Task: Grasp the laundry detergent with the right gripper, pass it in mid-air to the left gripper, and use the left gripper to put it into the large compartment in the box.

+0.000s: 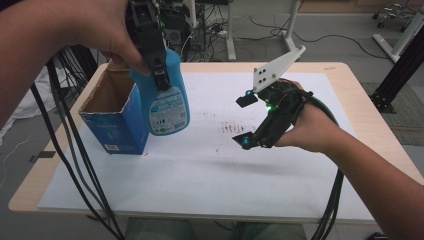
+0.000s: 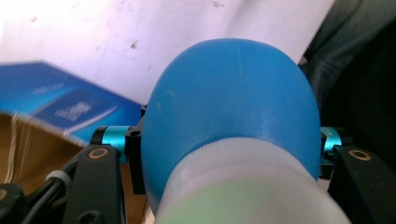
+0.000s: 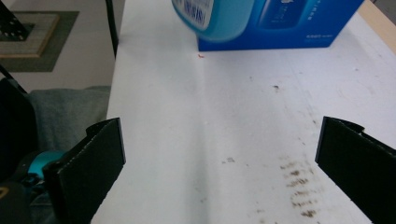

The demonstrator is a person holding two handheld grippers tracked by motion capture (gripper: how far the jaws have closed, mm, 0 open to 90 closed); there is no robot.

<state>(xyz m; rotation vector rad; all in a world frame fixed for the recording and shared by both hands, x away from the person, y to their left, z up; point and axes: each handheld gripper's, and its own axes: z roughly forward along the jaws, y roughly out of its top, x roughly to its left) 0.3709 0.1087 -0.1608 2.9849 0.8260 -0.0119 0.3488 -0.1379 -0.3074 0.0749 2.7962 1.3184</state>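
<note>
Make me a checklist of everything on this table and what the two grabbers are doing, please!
Surface: white sheet on a wooden table, brown smudges mid-sheet.
Job's things: blue bottle held above the sheet, beside the open blue box.
Clutter: nothing seen.
Grippers: left gripper shut on the bottle; right gripper open, nothing between its jaws.
Cables: black cables hang off the table's left edge.
Surroundings: desk legs, floor wiring.

White mat (image 1: 210,165) on wooden table (image 1: 372,125)
</note>
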